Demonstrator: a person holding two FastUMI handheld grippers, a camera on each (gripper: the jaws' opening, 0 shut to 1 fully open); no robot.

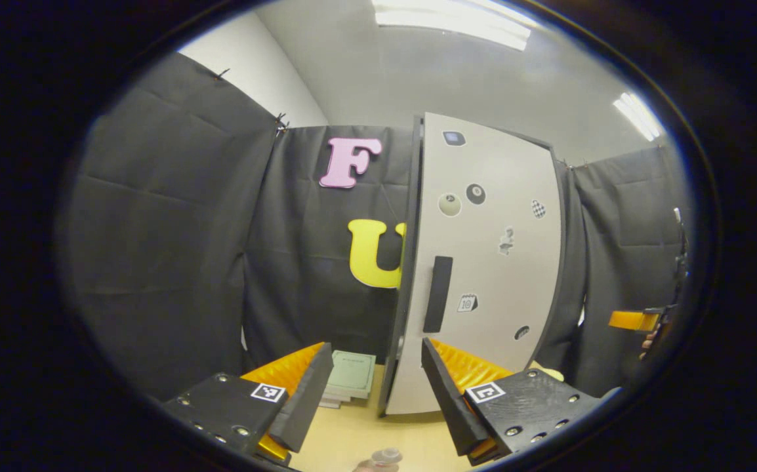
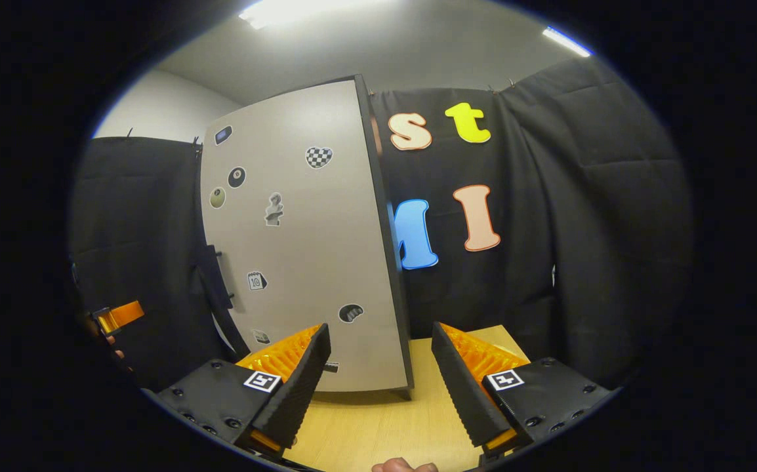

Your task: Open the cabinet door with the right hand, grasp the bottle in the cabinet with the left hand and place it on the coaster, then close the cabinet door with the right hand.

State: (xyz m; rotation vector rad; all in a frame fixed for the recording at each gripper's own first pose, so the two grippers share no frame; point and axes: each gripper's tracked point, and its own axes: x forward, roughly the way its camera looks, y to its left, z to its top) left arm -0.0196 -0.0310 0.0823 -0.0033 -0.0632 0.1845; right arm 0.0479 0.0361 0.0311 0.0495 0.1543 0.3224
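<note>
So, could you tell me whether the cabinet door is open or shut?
Shut: the cabinet door sits flush against the cabinet, handle untouched, no interior visible.

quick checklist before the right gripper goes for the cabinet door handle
1. Cabinet door shut, still to be opened: ok.
2. Handle in plain sight, nothing in front of it: ok.
3. Right gripper open, nothing between its fingers: ok.
4. Left gripper open, ready for the bottle: ok.
5. Bottle inside the cabinet: cannot tell, door hides it.
6. Coaster free on the table: cannot tell.
</note>
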